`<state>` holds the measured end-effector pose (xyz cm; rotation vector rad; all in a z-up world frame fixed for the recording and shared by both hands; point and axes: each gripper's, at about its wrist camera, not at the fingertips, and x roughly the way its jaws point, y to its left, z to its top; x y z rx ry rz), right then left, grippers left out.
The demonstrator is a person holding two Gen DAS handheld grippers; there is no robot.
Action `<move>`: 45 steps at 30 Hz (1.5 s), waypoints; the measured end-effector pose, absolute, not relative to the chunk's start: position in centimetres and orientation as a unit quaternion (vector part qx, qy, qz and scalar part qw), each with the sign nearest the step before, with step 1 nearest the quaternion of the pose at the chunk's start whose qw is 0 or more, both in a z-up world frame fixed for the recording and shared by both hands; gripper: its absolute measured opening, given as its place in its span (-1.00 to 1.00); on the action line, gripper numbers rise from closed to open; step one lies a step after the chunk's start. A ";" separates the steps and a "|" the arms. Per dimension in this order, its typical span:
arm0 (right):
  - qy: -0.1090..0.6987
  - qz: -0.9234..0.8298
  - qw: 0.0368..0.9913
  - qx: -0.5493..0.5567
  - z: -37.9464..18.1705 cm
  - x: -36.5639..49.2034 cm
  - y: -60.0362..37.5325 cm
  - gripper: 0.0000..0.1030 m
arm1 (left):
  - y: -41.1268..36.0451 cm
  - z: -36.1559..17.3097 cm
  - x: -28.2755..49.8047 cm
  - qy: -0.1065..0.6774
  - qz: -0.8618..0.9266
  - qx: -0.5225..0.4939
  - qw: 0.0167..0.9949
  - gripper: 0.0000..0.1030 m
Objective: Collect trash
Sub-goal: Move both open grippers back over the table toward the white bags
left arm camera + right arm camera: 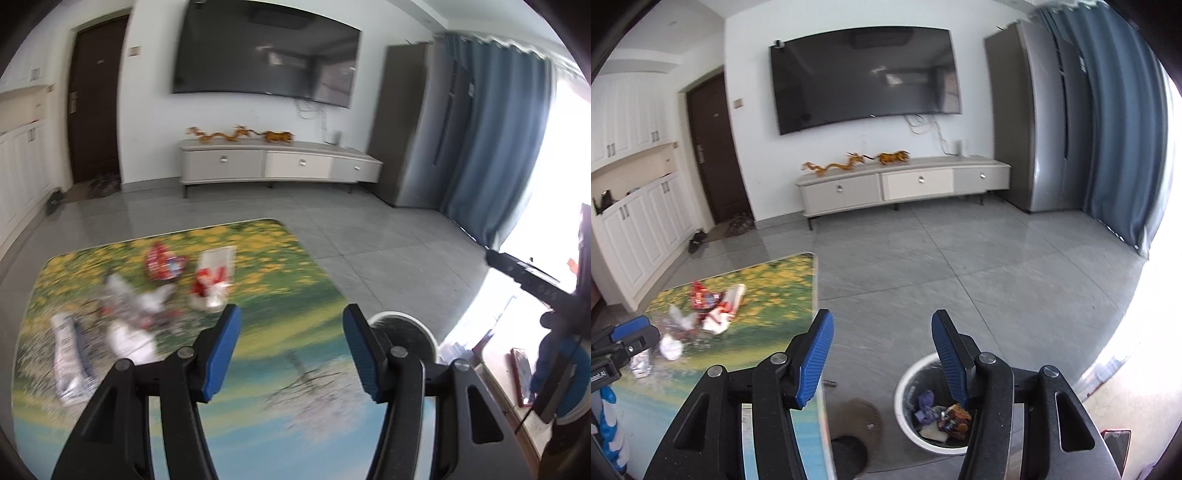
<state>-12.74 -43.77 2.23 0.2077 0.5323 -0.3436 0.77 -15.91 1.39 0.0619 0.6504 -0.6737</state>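
Note:
Several pieces of trash lie on the table with the flower-and-lake print (280,391). They are a red wrapper (162,262), a red-and-white carton (214,280), crumpled white paper (131,332) and a white-and-blue packet (70,362). My left gripper (292,314) hangs open above the table, right of the pile, with nothing between its blue pads. Past its right finger the white bin (406,330) shows. My right gripper (882,317) is open and empty, over the floor beside the table edge (818,295). Below it, the bin (916,380) holds several wrappers. The pile (709,306) lies to its left.
A brown slipper (857,413) and a dark round object (849,452) lie on the grey tile floor between table and bin. The TV cabinet (901,184), wall TV (864,77), grey fridge (1034,122) and blue curtain (1123,140) stand far off.

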 end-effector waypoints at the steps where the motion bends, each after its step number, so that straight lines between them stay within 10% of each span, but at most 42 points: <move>1: 0.259 -0.163 0.947 0.099 2.7 -12.7 -43.1 0.03 | -14.5 1.3 0.9 0.315 -0.316 0.022 0.895 0.08; 21: 0.276 -0.069 0.956 0.072 4.4 -6.8 -34.3 0.16 | 1.8 -2.0 2.5 0.330 -0.212 -0.031 0.919 0.08; 45: 0.376 0.057 0.922 0.074 -4.8 7.4 -31.1 0.29 | -4.6 -9.0 13.0 0.433 -0.185 0.019 0.882 0.19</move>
